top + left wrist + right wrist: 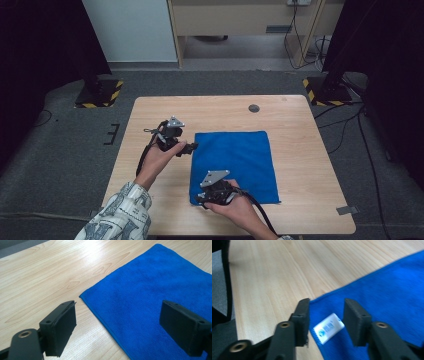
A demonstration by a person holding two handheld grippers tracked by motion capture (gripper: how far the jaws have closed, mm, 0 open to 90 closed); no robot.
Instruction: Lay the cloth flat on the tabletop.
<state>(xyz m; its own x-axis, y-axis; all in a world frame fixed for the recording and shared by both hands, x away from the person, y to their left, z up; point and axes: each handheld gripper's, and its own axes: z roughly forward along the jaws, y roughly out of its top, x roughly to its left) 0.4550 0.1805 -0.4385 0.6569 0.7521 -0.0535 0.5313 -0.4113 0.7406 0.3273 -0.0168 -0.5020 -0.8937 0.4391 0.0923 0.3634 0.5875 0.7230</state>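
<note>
A blue cloth lies flat on the wooden table. My left gripper hovers at the cloth's far left corner. In the left gripper view the left gripper is wide open, and the blue cloth and its corner lie between the jaws. My right gripper is at the cloth's near left corner. In the right gripper view the right gripper stands open astride the blue cloth at that corner, where a white label is sewn on. Nothing is held.
A small dark round disc sits in the tabletop near its far edge. Two stand bases with yellow-black stripes rest on the grey floor beyond the table's far corners. Bare wood lies left of the cloth.
</note>
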